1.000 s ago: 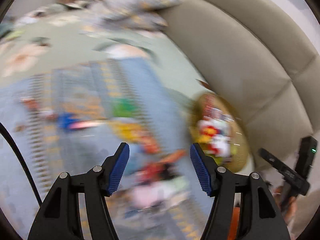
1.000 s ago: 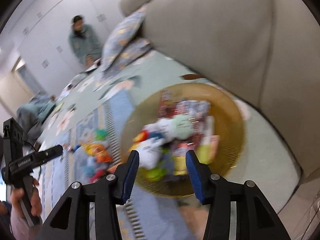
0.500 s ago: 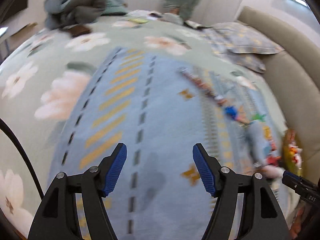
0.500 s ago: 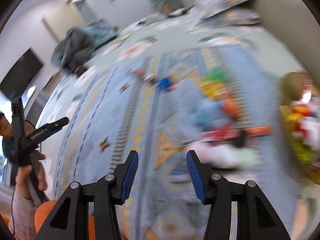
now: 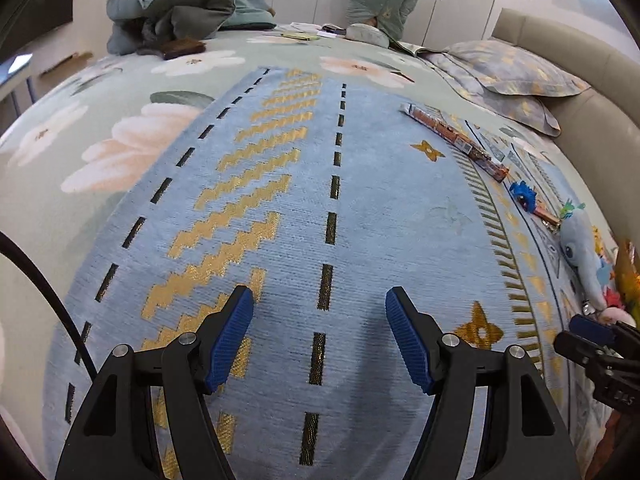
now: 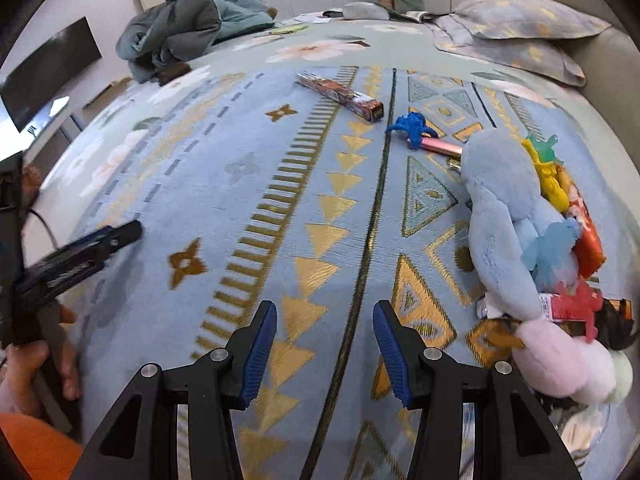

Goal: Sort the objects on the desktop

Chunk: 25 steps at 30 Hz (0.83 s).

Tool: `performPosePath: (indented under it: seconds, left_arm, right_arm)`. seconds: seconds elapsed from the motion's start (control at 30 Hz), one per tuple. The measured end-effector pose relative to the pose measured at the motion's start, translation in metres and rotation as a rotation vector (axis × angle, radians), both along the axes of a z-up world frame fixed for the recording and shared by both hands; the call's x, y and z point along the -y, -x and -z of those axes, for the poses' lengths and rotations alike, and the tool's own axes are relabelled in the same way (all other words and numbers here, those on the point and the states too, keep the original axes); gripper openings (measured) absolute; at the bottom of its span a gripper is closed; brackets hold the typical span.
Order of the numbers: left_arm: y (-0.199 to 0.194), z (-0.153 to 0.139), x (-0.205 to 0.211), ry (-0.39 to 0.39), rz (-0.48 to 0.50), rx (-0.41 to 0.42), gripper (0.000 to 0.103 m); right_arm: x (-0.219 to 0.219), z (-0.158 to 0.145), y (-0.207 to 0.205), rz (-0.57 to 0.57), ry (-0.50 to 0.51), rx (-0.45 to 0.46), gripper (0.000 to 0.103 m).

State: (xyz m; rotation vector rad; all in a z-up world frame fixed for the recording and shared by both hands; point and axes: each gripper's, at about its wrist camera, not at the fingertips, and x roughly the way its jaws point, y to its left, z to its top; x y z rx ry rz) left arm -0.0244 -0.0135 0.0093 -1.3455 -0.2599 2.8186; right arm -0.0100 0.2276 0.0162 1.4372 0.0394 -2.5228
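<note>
On rug (image 6: pixel 280 208): 1 long box (image 6: pixel 340 96), 1 blue plush (image 6: pixel 504 224), 1 pink plush (image 6: pixel 560 364), 1 blue spiky toy (image 6: pixel 412 128); 2 pillows (image 6: pixel 520 28).

- The rug (image 5: pixel 360 208) is pale blue with gold zigzags, triangles and dark dashes.
- The bedspread (image 5: pixel 132 92) is sage green with white flowers.
- The plush dolphin (image 6: pixel 504 216) is light blue.
- The long box (image 6: pixel 340 96) is brown-red.
- The gripper pads (image 5: pixel 230 336) are blue on black.
</note>
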Motion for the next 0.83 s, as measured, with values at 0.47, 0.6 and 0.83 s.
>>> performPosePath:
  seconds: [0.47,0.6,0.83]
  left_arm:
    - [0.008,0.008,-0.028,0.119,0.111,0.053,0.103]
    - [0.008,0.008,-0.028,0.122,0.11,0.054,0.103]
    - [0.008,0.008,-0.028,0.117,0.11,0.044,0.103]
  right_arm:
    - [0.008,0.011,-0.011,0.002,-0.038,-0.115,0.103]
    - [0.009,0.013,-0.009,0.001,-0.032,-0.114,0.103]
    - [0.009,0.014,-0.009,0.001,-0.033,-0.114,0.103]
